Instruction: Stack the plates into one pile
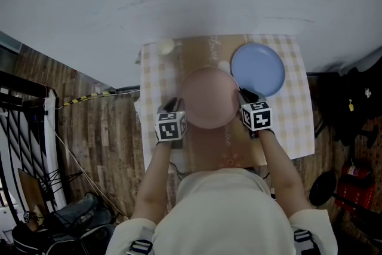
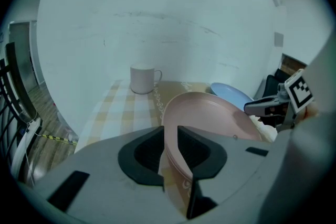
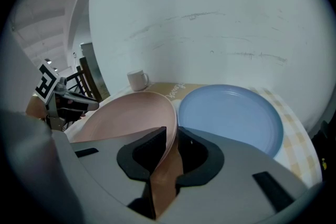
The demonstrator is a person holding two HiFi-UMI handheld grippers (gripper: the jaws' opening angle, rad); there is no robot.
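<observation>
On my left gripper (image 2: 170,136) the jaws are clamped on the near-left rim of the pink plate (image 2: 210,113), with the rim running up between the pads. On my right gripper (image 3: 172,139) the jaws pinch the opposite rim the same way. So I hold the plate two-handed across its width. It looks a little tipped and, I judge, clear of the cloth, though I cannot tell by how much.

The next move turns on the blue plate (image 3: 228,115). It lies flat just beyond and to the right of the pink one, and their edges meet or overlap in the head view. The right gripper is therefore the nearer and should lead. I reckon the pink plate has to travel right and away from me, then come down centred.

A white mug (image 2: 142,79) stands at the far left of the checked cloth (image 1: 298,122) on the desk, well apart from that path. Nothing I see blocks it except my own right jaws, which would arrive over the blue plate's rim.
</observation>
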